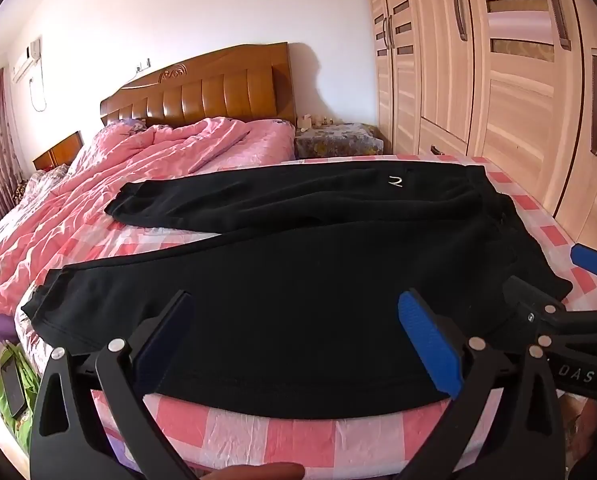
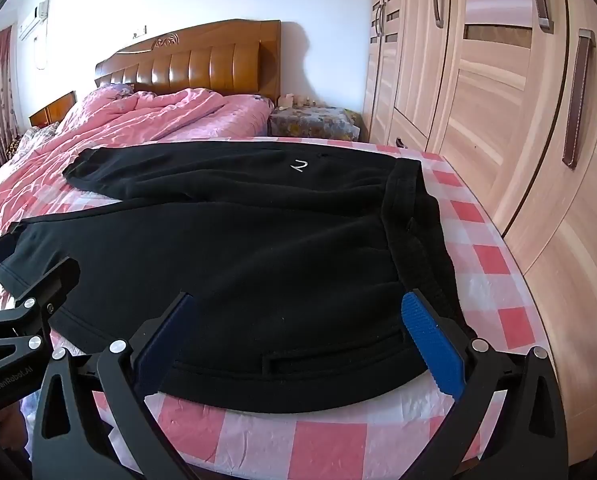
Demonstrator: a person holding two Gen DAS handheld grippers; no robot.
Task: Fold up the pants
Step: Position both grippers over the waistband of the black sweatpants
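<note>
Home bedroom, bed (image 1: 226,436) with carved wooden headboard (image 1: 202,92), rumpled pink quilt (image 1: 146,160) below it, wardrobe (image 1: 498,80) right of it

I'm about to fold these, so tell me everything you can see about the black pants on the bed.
The black fleece-looking pants lie flat and unfolded on the pink-and-white checked bedsheet, legs spread apart toward the left, waistband at right. A small white logo marks the far leg. Both open grippers hover at the near edge, gripping nothing.

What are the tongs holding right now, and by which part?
Nothing is held. The left tongs and right tongs are both open, hovering by the near edge of the black pants, which lie flat on the bed.
</note>
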